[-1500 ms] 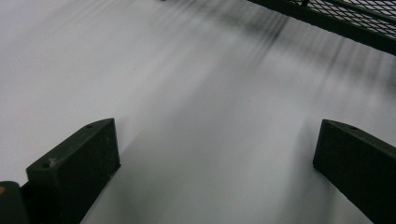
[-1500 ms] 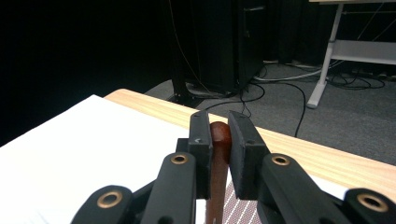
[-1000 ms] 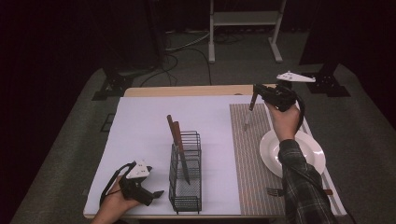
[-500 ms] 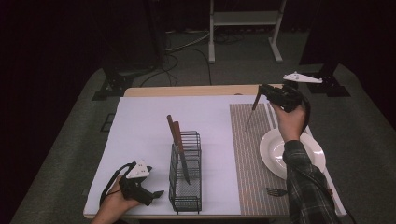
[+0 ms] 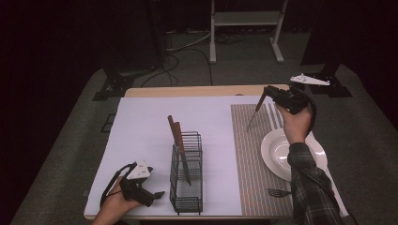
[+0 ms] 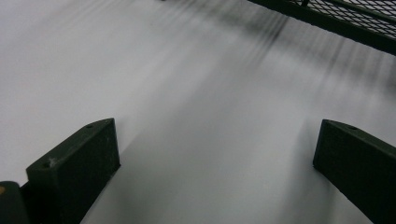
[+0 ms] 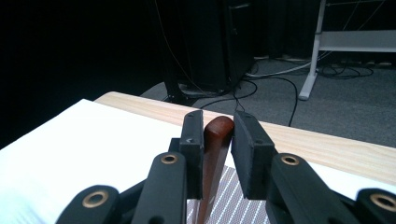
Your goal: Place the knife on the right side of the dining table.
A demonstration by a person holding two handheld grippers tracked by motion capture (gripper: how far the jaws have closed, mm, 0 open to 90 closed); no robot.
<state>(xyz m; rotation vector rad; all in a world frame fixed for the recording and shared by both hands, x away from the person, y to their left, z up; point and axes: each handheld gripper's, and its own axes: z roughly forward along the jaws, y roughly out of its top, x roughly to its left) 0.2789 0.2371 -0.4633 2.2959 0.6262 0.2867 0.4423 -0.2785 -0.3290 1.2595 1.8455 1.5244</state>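
Observation:
My right gripper (image 5: 266, 91) is raised over the far right of the table, shut on the brown wooden handle of a knife (image 5: 254, 111). The blade hangs down toward the striped mat (image 5: 248, 159). In the right gripper view the handle (image 7: 215, 140) sits pinched between the jaws of the right gripper (image 7: 217, 126). A black wire rack (image 5: 187, 180) stands at the front middle with two brown-handled knives (image 5: 176, 135) upright in it. My left gripper (image 5: 157, 194) rests on the white table cover just left of the rack, open, with nothing between the jaws of the left gripper (image 6: 215, 140).
A white plate (image 5: 274, 152) lies on the right of the striped mat, with a fork (image 5: 279, 192) near the front edge. A corner of the rack (image 6: 336, 23) shows in the left gripper view. Cables and a stand sit on the floor beyond the table.
My right gripper has drifted slightly right with the knife, and the blade tip has swung lower toward the mat. The left gripper has not moved.

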